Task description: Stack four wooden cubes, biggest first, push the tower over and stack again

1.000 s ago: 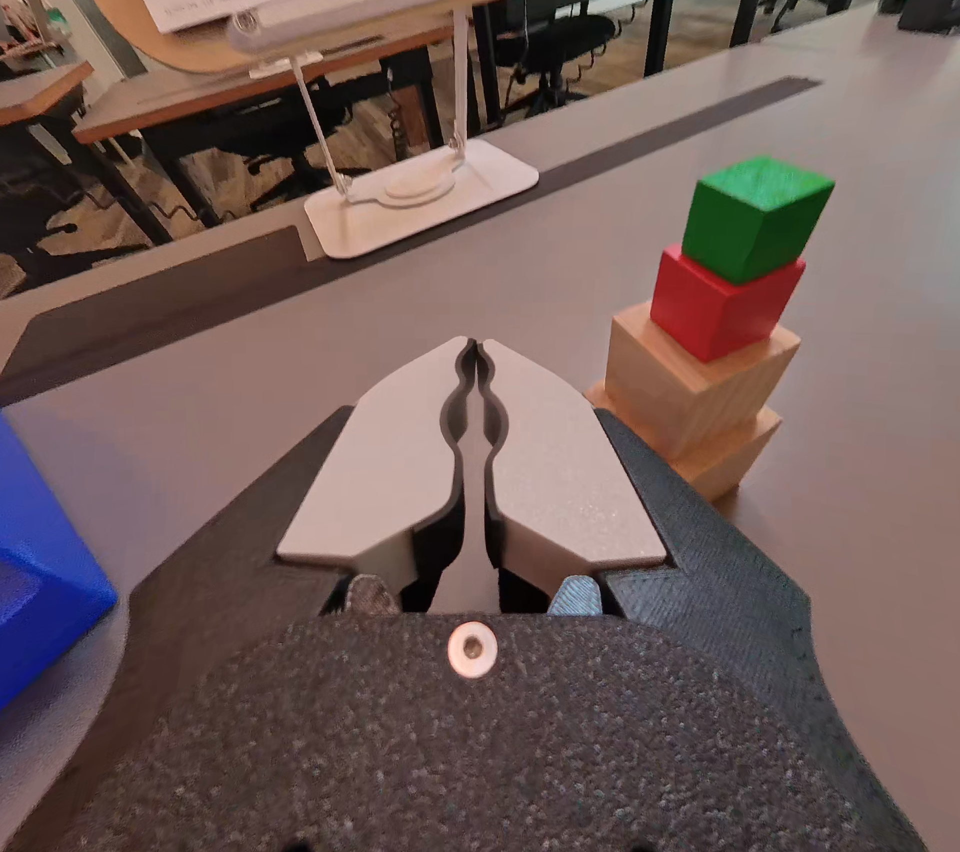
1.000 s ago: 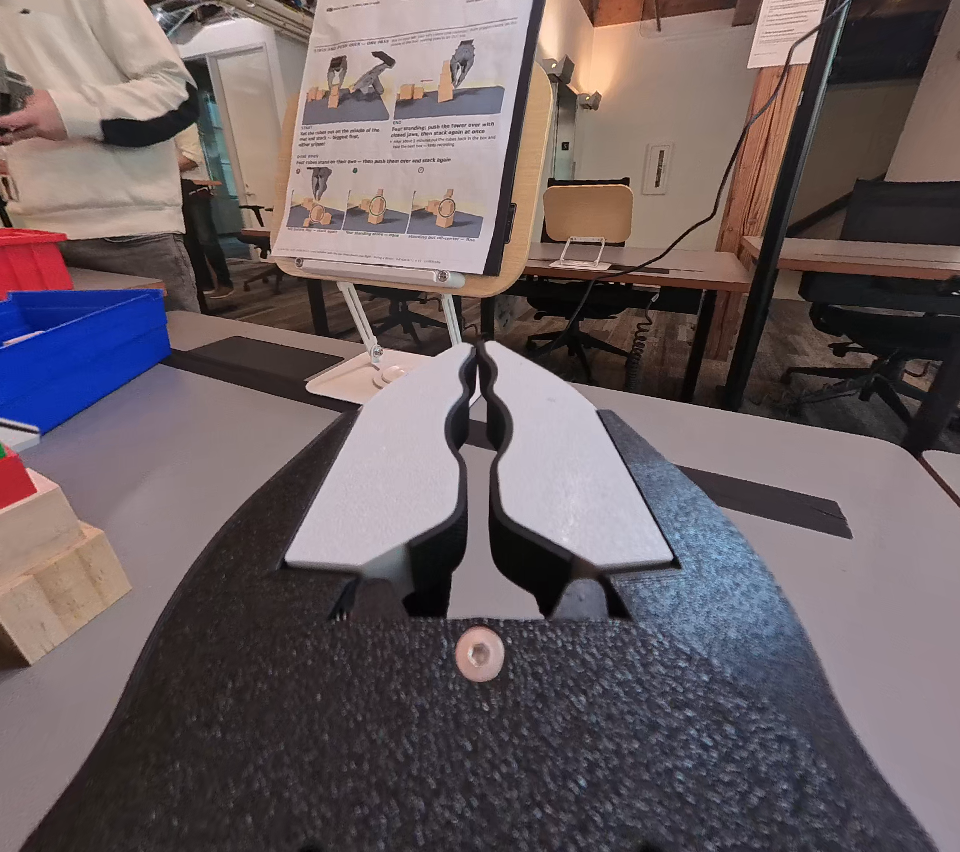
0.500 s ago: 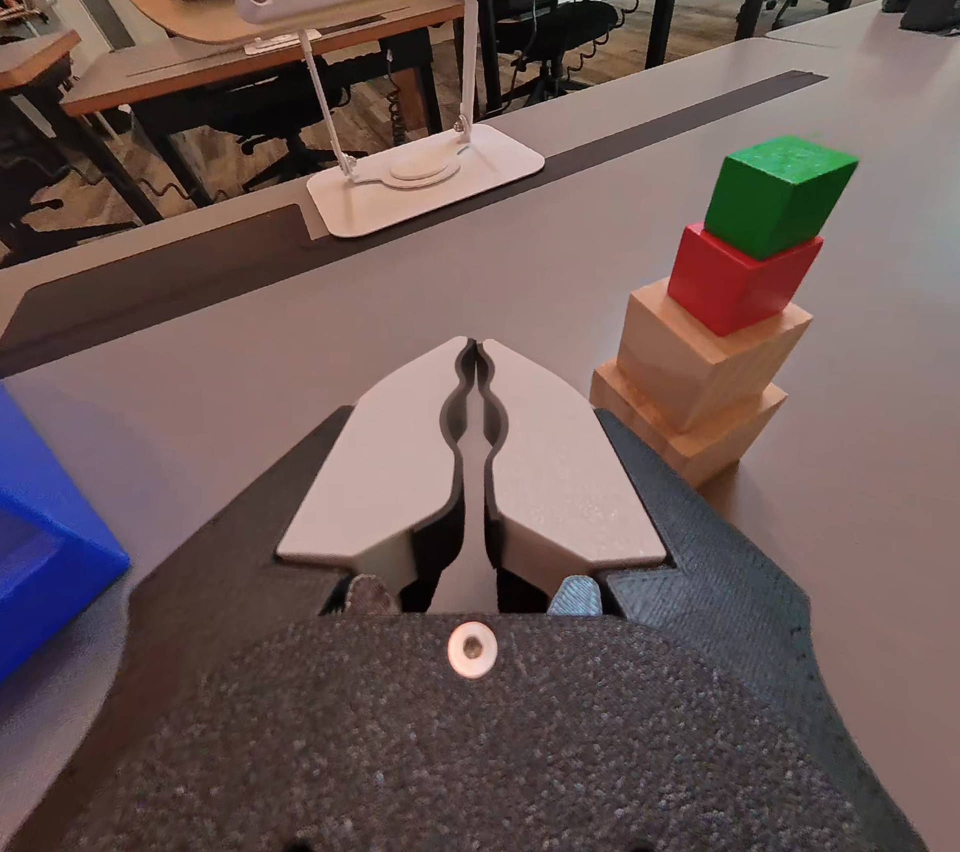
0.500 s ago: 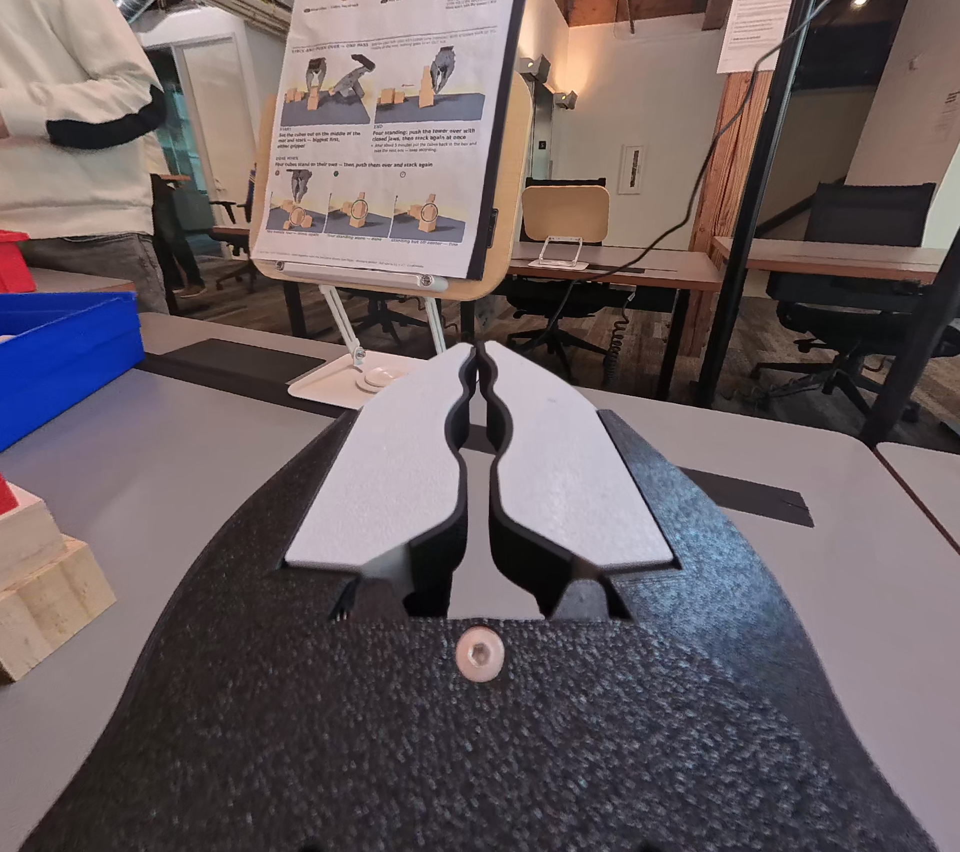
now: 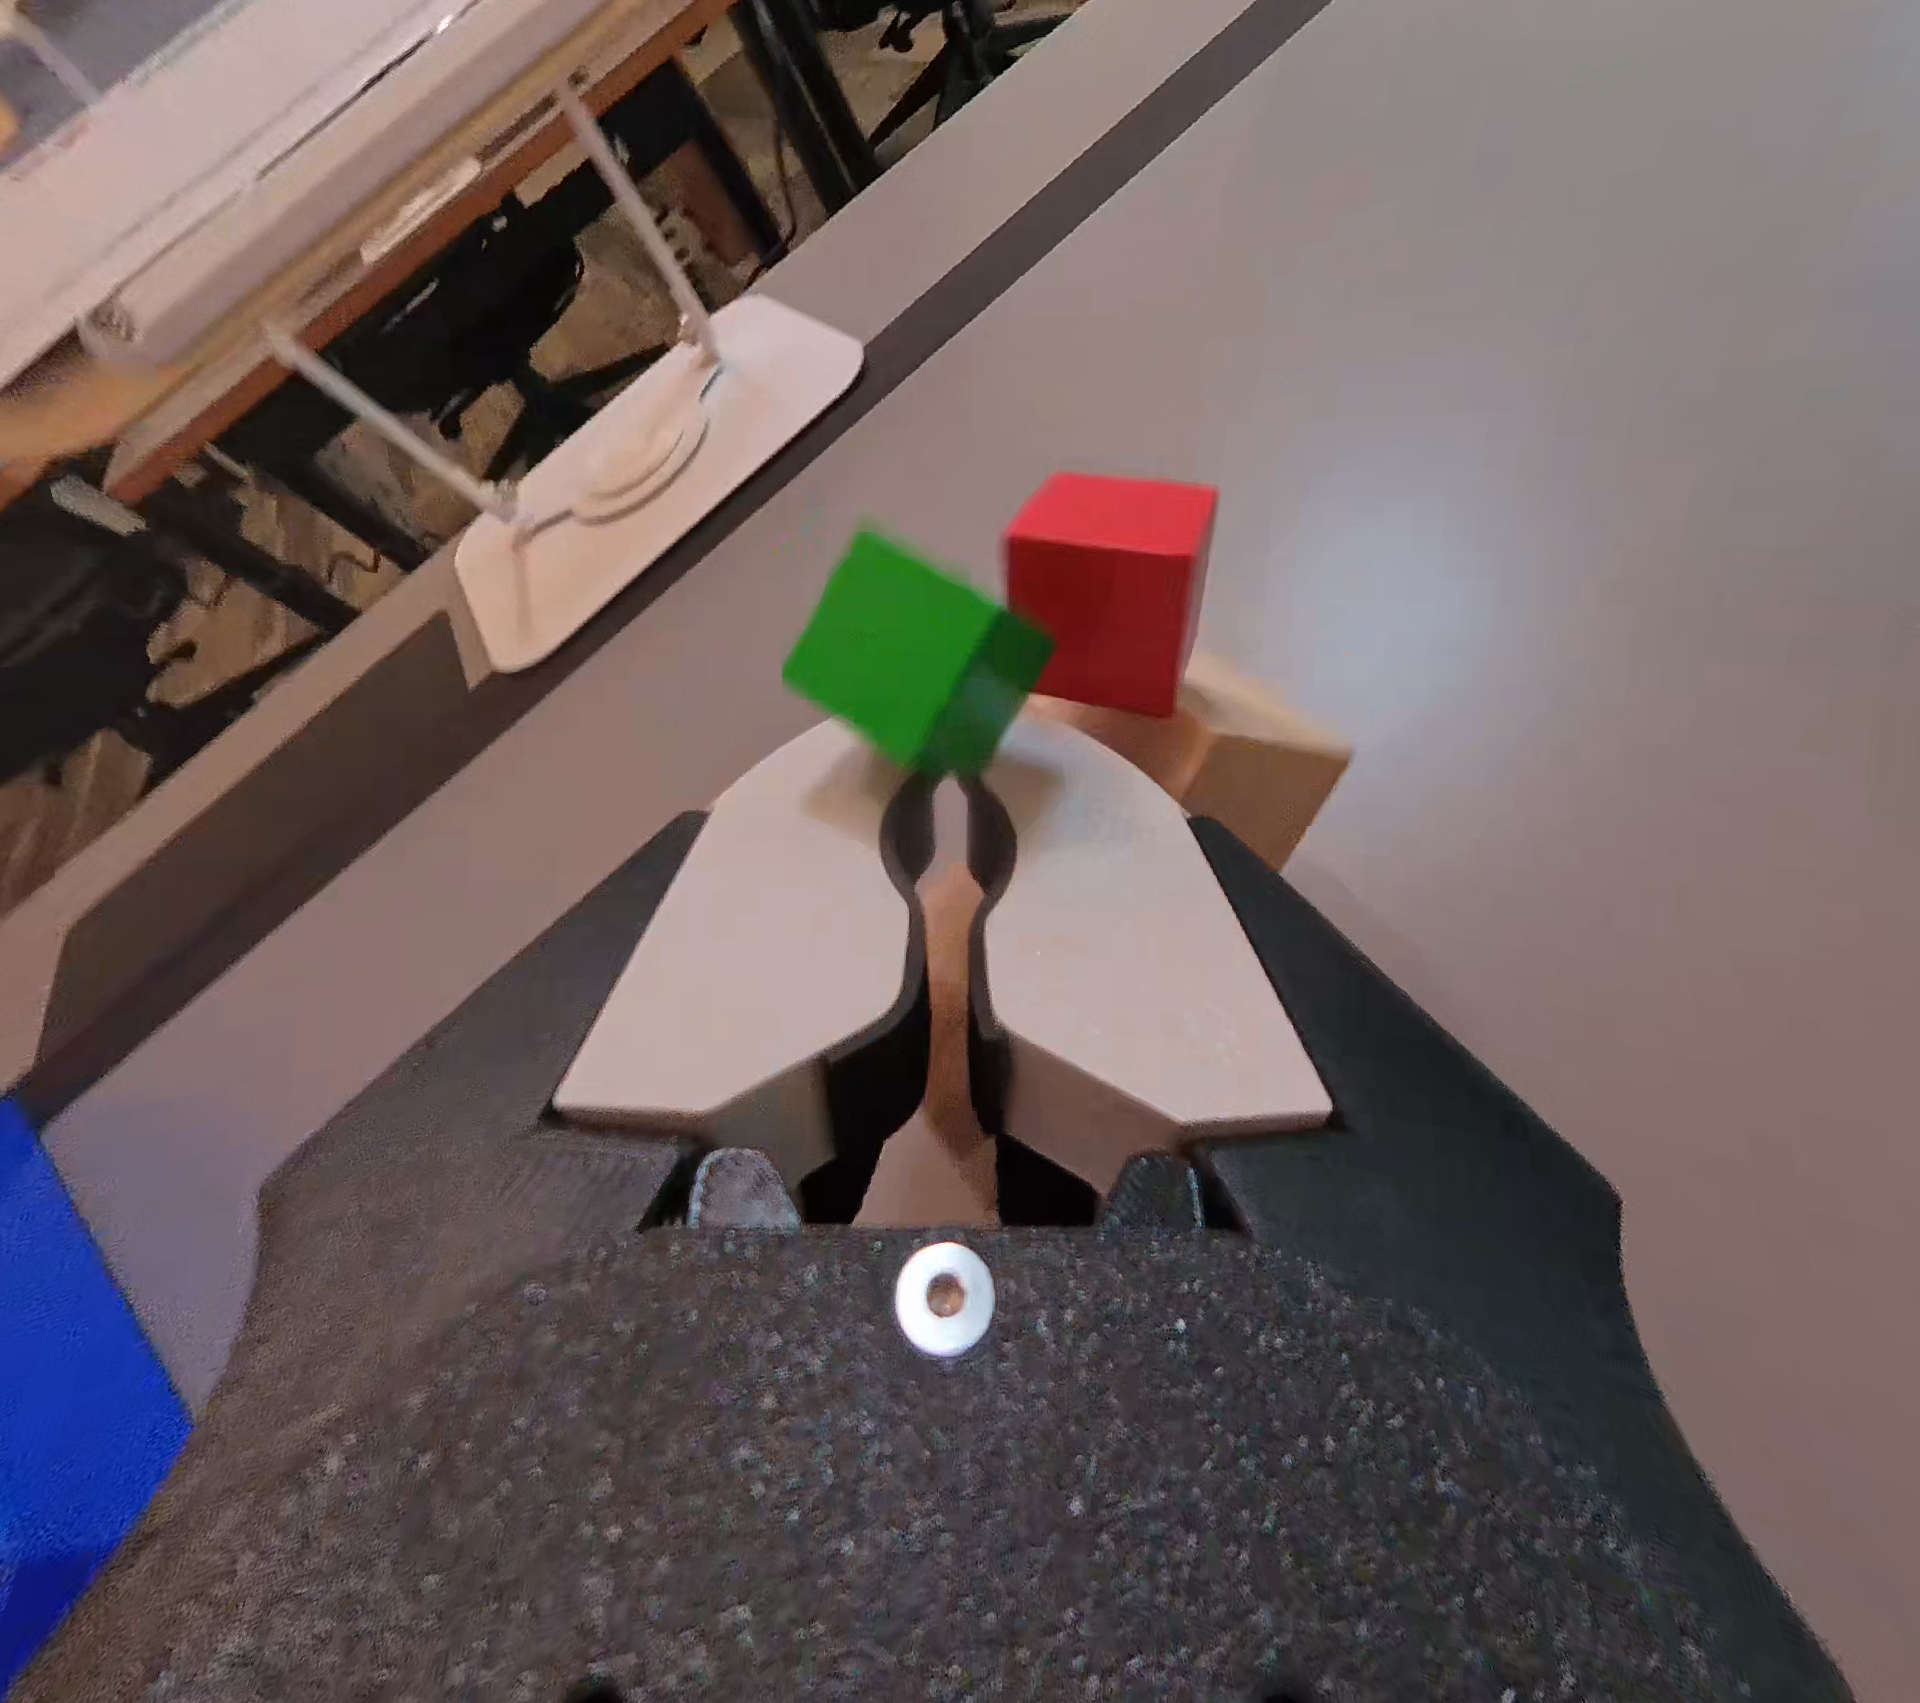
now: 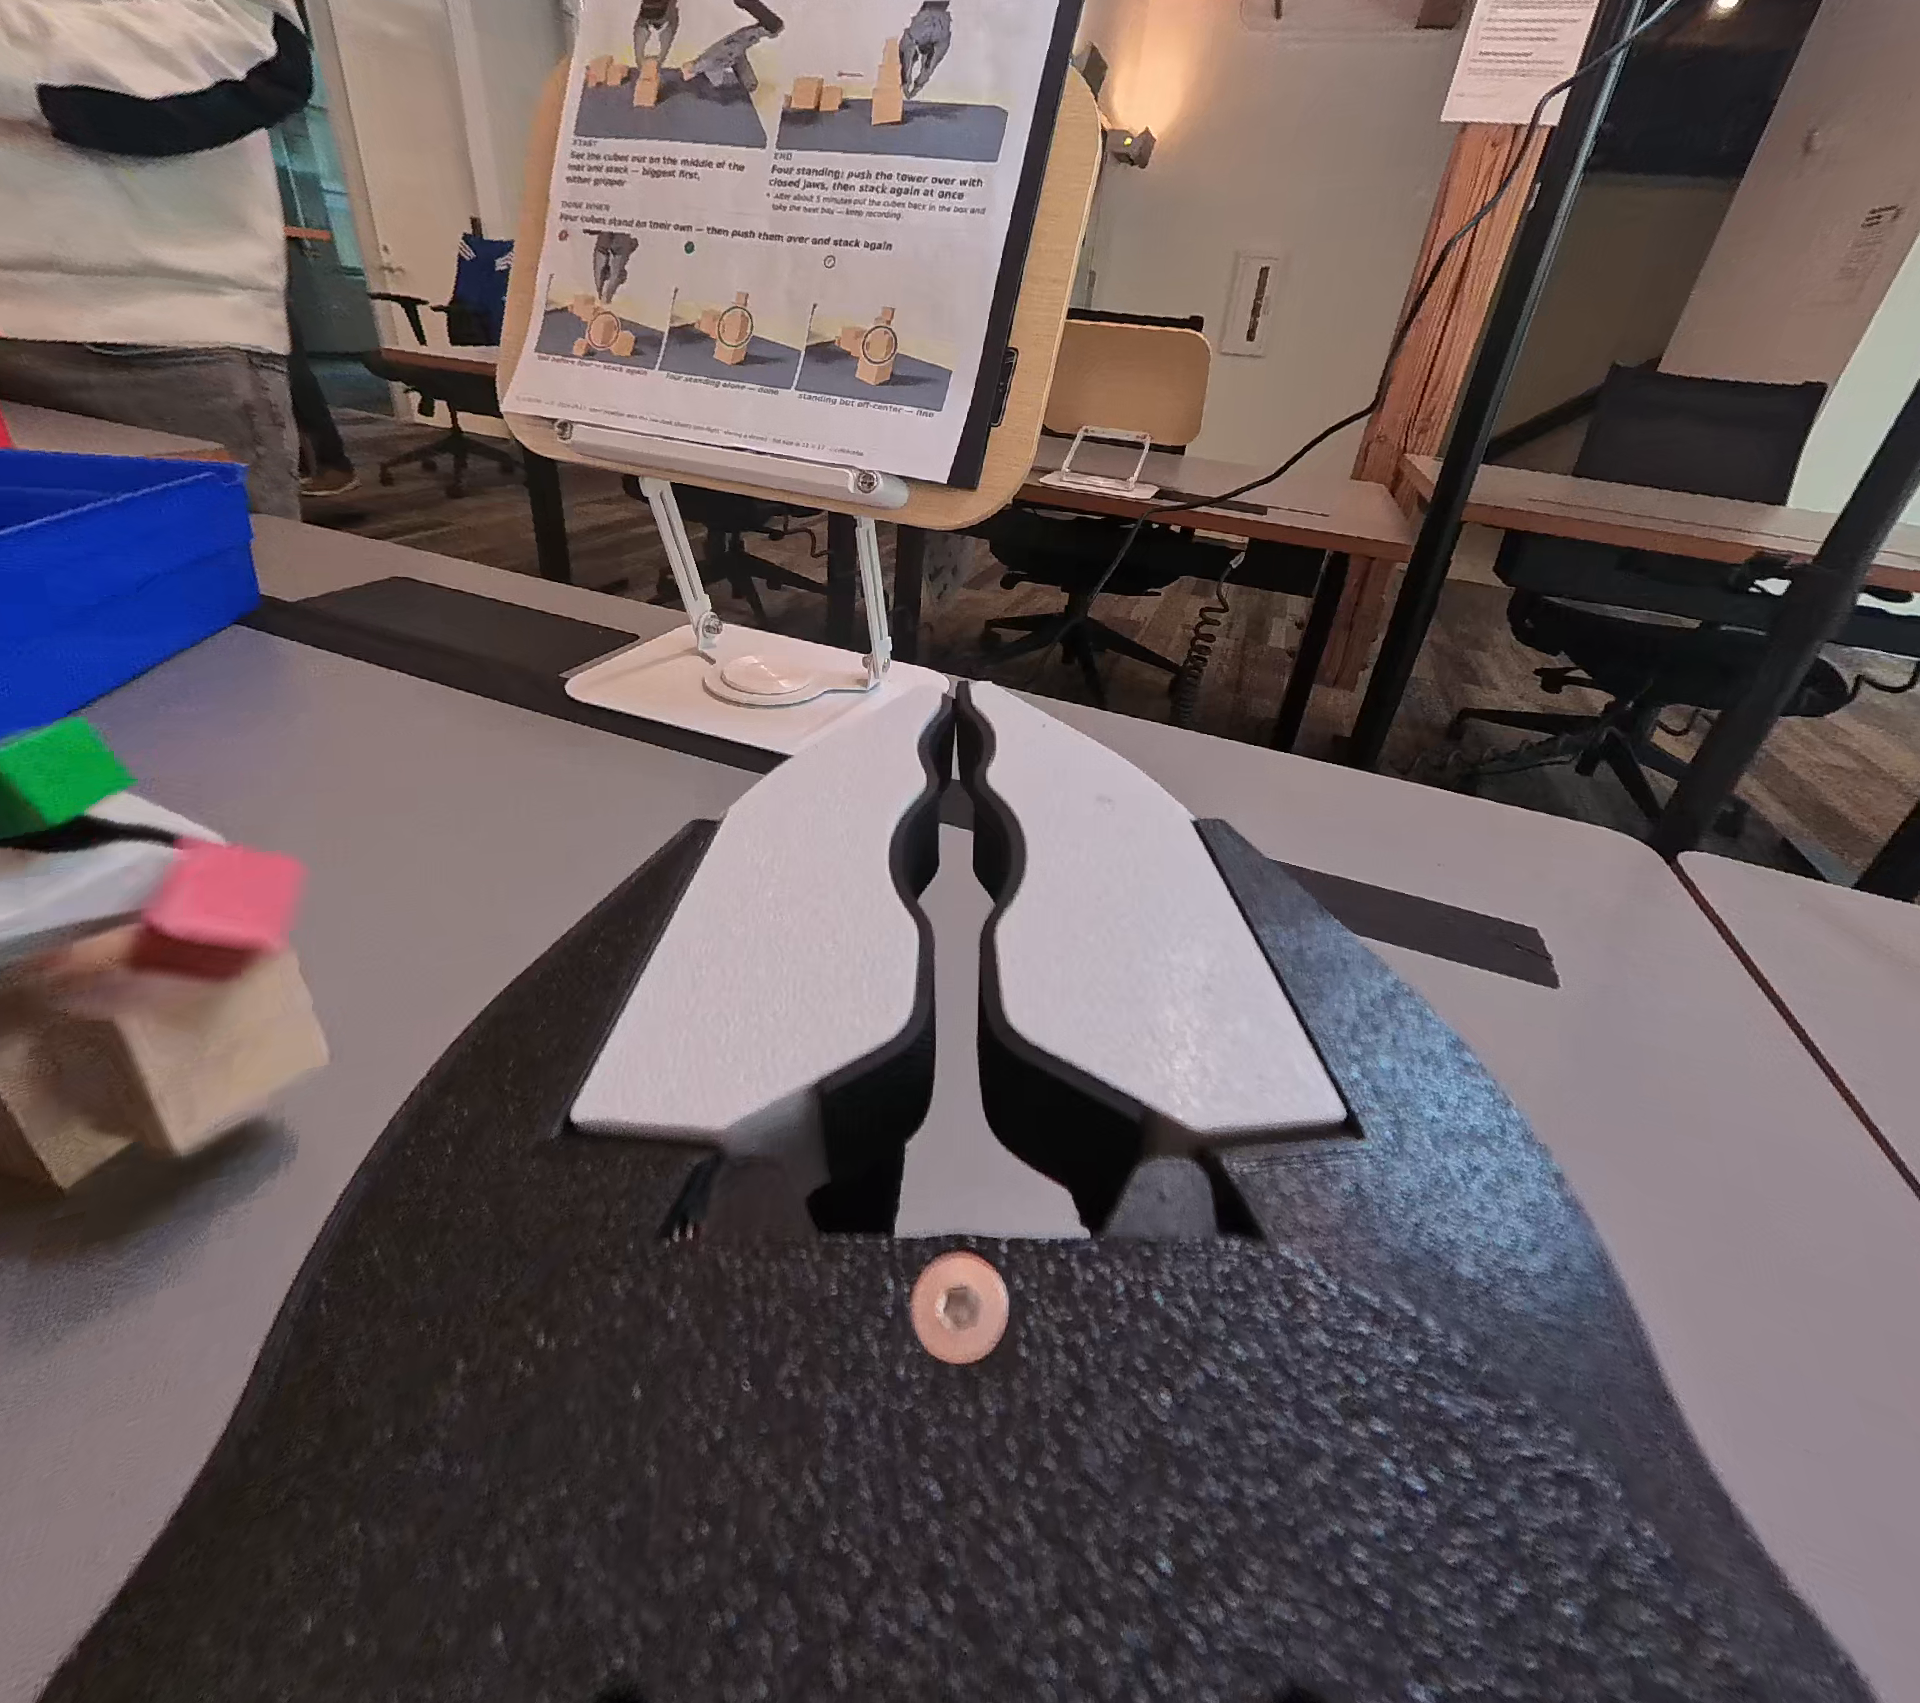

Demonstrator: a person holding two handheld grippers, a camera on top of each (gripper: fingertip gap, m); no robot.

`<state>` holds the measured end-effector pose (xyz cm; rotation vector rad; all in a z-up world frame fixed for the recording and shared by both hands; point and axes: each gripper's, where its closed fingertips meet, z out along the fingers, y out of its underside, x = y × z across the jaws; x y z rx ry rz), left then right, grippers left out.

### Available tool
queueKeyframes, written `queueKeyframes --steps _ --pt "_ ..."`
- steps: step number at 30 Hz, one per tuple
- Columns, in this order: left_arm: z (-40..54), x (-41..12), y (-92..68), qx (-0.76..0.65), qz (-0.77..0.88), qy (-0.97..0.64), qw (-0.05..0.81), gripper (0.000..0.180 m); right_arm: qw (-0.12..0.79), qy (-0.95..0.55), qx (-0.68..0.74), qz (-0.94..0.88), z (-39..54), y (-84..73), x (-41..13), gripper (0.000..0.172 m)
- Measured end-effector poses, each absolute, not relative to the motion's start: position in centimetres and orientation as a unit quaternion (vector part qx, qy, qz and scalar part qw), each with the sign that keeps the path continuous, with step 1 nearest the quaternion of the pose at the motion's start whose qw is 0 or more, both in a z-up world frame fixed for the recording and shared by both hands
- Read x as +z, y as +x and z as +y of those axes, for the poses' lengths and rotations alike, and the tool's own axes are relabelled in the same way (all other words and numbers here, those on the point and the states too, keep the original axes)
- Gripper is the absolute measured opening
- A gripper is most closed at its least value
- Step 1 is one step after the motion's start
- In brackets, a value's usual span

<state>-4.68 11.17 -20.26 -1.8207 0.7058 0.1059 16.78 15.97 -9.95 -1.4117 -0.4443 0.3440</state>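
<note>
Left wrist cam: rolled, looks steeply down along its claw at the table, very close to the green cube at frame centre. Right wrist cam: level, low over the table, faces the document stand. Shared: stand, cubes (left edge of right frame), blue bin.

Closed left hand-held gripper, tilted green cube at tips, red cube behind
</note>
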Motion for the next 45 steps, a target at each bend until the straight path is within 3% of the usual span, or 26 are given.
queueKeyframes --steps 8,13,17,26,31,34,36,41,45 --pt "11.0 -16.0 -0.8 -0.001 0.337 -0.716 0.612 0.000 0.721 -0.638 0.168 -0.211 15.8 16.2 -10.1 0.000" --pt "11.8 -10.2 -7.5 -0.092 0.223 -0.690 0.682 0.000 0.715 -0.632 0.179 -0.238 15.3 14.8 -10.4 0.003" --pt "14.3 -8.6 -14.1 -0.149 0.144 -0.676 0.708 0.001 0.695 -0.627 0.200 -0.289 14.5 12.4 -11.3 0.009" --pt "14.8 -13.6 -22.2 -0.126 0.078 -0.680 0.718 0.003 0.561 -0.628 0.272 -0.465 10.3 4.2 -15.1 0.063" --pt "15.4 -14.3 -22.3 -0.119 0.084 -0.689 0.710 0.005 0.414 -0.618 0.253 -0.619 6.6 -2.6 -17.8 0.089" --pt "15.5 -14.6 -22.0 -0.104 0.102 -0.694 0.705 0.005 0.323 -0.616 0.211 -0.687 6.1 -5.5 -20.8 0.095" --pt "15.5 -14.6 -21.8 -0.103 0.107 -0.694 0.704 0.005 0.276 -0.617 0.196 -0.710 6.3 -7.0 -22.6 0.097" --pt "15.7 -15.2 -21.7 -0.106 0.112 -0.703 0.694 0.005 0.189 -0.611 0.146 -0.755 6.8 -8.3 -25.9 0.067" --pt "15.7 -15.2 -21.5 -0.110 0.114 -0.704 0.692 0.004 0.223 -0.588 0.167 -0.759 7.7 -8.0 -21.6 0.061"
